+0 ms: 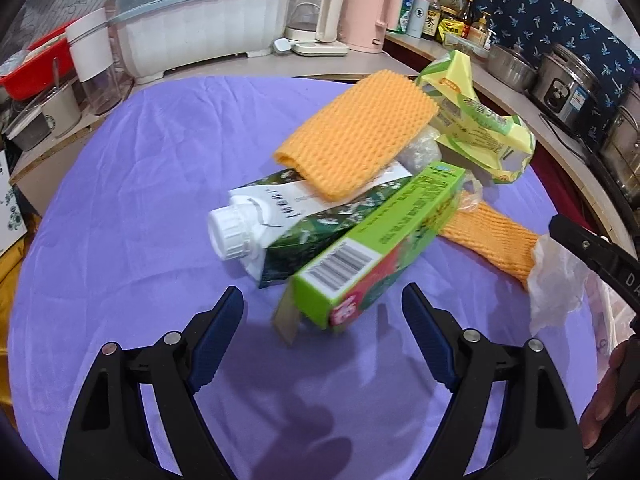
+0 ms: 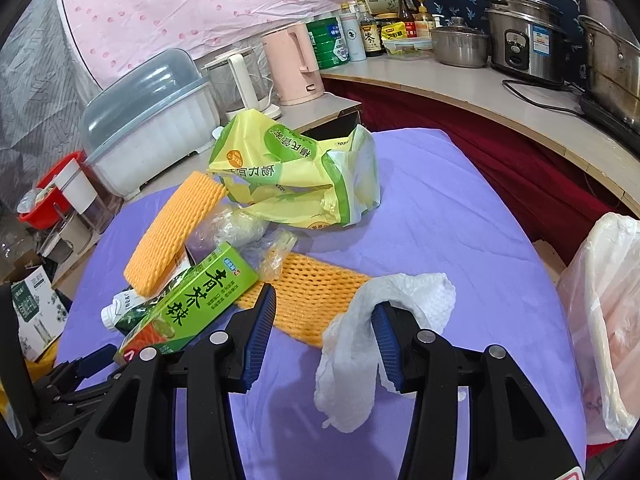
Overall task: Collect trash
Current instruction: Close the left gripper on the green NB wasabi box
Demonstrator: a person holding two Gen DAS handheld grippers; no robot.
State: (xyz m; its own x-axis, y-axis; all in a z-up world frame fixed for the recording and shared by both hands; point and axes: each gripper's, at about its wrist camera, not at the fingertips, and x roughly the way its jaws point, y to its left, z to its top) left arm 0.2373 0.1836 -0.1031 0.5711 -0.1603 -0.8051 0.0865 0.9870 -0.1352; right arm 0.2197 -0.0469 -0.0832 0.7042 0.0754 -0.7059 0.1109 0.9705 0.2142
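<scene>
- We hold our left gripper [image 1: 322, 308] low over the purple tabletop [image 1: 120, 200] with its fingers [image 1: 218, 336] spread wide and nothing between them; the gap lines up with the near end of the green box [image 1: 372, 252], which we judge to be the next piece of trash to take, since it lies closest and its barcode end points at us.
- The trash sits in one heap near the middle of the cloth; the green box leans across a dark green carton with a white cap [image 1: 256, 232], an orange foam net sleeve [image 1: 356, 136] rests on top of that carton, and a crumpled yellow-green bag [image 1: 476, 128] lies behind; a second orange foam net [image 2: 316, 300] lies flat on the cloth beside the box.
- Our right gripper [image 2: 324, 320] has its fingers [image 2: 256, 340] partly apart; a white crumpled tissue [image 2: 360, 332] hangs draped over the right-hand finger rather than pinched, and whether the pads press on it we cannot tell.
- A pale plastic bag [image 2: 604, 320] stands open at the right edge of the tabletop; we judge it to be the place for the trash, which would explain why the tissue is carried on that side.
- The draped tissue looks loosely caught; it could slip off on the way.
</scene>
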